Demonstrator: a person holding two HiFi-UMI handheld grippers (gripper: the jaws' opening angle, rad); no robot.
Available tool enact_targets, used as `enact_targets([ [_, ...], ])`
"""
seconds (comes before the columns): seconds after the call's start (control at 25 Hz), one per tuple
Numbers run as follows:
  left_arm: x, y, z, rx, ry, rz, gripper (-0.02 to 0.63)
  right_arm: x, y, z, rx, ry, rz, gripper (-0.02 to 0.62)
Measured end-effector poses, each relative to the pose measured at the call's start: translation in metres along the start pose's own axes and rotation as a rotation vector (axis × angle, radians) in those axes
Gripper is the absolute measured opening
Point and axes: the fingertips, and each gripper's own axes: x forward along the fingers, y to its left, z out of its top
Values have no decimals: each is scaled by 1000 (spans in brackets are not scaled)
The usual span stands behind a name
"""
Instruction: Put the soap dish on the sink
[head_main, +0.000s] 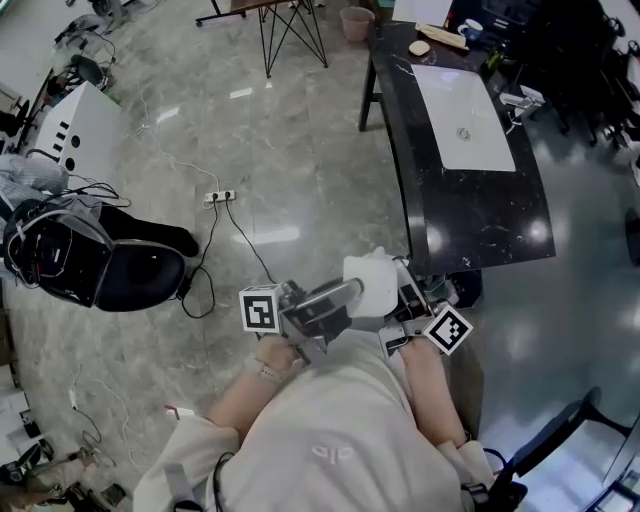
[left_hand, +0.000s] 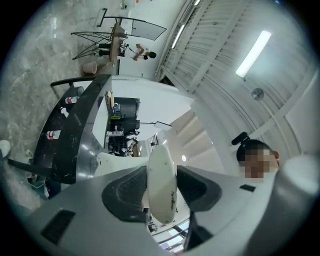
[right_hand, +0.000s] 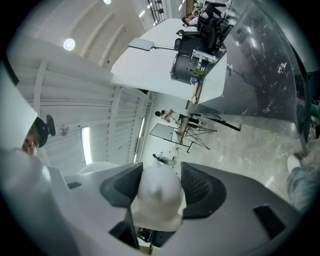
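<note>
The soap dish (head_main: 371, 284) is a white rounded piece held up in front of the person's chest, between both grippers. My left gripper (head_main: 350, 292) reaches it from the left and is shut on it; in the left gripper view the dish (left_hand: 162, 184) stands edge-on between the dark pads (left_hand: 125, 192). My right gripper (head_main: 402, 296) is shut on it from the right; the right gripper view shows its domed white side (right_hand: 159, 194) between the jaws. The white sink basin (head_main: 463, 116) is set in a black counter (head_main: 470, 220), ahead and to the right.
A black chair (head_main: 125, 268) and a white box (head_main: 70, 130) stand on the marble floor at left, with a power strip (head_main: 218, 197) and cables between. Metal stand legs (head_main: 292, 32) and a pink bucket (head_main: 356, 22) are beyond. Small items crowd the counter's far end (head_main: 440, 38).
</note>
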Motion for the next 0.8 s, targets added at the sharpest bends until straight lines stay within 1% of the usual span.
enact_targets([
  [0.12,7,12,20,-17,-13,14,190,22,-8,9,20,13,13,245],
  [0.24,17,22,44,0,-8,25,190,45,-14,23,24,24,19,245],
  [0.52,52,42,103,0,-8,30,190,99,-23,67,35,30,25,245],
  [0.64,68,49,123,-5,-11,30,190,117,-28,85,49,34,28,245],
  [0.8,89,63,144,4,-6,53,190,139,-37,109,66,32,40,245],
])
